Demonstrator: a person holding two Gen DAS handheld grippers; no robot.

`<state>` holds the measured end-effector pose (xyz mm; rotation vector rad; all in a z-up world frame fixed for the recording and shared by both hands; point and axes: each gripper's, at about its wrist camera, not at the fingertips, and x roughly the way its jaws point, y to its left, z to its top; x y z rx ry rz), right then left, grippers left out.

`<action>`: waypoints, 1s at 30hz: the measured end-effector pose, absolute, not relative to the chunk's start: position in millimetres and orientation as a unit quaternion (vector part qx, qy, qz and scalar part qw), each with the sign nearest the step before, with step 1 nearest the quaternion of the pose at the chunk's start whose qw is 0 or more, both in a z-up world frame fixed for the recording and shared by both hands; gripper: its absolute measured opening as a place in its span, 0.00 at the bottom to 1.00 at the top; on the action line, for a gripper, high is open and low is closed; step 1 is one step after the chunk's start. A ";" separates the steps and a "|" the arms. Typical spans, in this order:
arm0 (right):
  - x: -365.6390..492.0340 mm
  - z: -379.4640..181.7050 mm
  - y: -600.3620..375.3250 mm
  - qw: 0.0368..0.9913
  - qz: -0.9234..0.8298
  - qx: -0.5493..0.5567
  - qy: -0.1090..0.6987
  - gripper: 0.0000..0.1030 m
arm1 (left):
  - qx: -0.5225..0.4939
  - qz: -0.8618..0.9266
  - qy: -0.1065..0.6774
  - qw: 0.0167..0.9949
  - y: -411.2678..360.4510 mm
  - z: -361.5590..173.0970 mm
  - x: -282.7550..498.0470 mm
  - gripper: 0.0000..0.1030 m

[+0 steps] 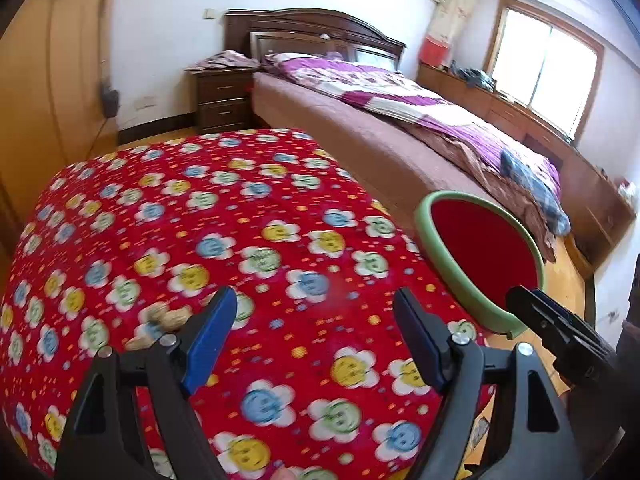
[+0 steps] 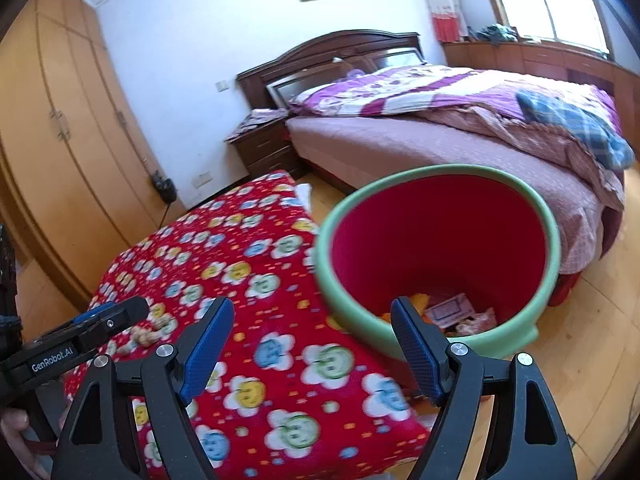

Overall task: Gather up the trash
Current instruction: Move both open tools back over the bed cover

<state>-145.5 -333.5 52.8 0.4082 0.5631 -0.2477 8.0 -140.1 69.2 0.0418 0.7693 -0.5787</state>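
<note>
A small heap of peanut shells (image 1: pixel 168 320) lies on the table covered with a red flowered cloth (image 1: pixel 224 208), just left of my left gripper (image 1: pixel 315 294). That gripper hangs open over the cloth with nothing between its fingers. Beside the table's right edge stands a red bin with a green rim (image 2: pixel 436 240), and wrappers and scraps (image 2: pixel 456 314) lie at its bottom. My right gripper (image 2: pixel 312 303) is open and empty, above the table corner next to the bin. From the right wrist, the left gripper (image 2: pixel 120 312) shows near the shells (image 2: pixel 148 334).
A bed with a purple quilt (image 1: pixel 380 92) stands behind the bin, with a dark nightstand (image 1: pixel 224 96) at its head. Wooden wardrobe doors (image 2: pixel 60 128) run along the left. Low cabinets (image 1: pixel 500 108) line the window wall. A white scrap (image 2: pixel 302 192) lies beyond the table's far end.
</note>
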 end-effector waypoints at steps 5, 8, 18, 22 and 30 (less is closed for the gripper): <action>-141.0 57.3 -307.8 0.938 -0.103 0.185 0.273 0.79 | -0.003 -0.254 0.367 0.895 -107.7 71.5 5.3 0.78; -137.0 56.9 -293.8 0.941 -0.096 0.177 0.272 0.79 | -0.014 -0.238 0.360 0.902 -89.5 71.4 2.2 0.78; -134.1 51.1 -263.5 0.946 -0.078 0.166 0.268 0.79 | -0.027 -0.173 0.345 0.922 -41.8 63.9 -3.4 0.78; -135.1 49.9 -259.6 0.947 -0.073 0.163 0.267 0.79 | -0.024 -0.154 0.335 0.929 -33.1 62.2 -8.1 0.78; -134.3 48.6 -253.2 0.947 -0.066 0.155 0.272 0.79 | -0.031 -0.132 0.334 0.933 -25.5 60.2 -7.6 0.78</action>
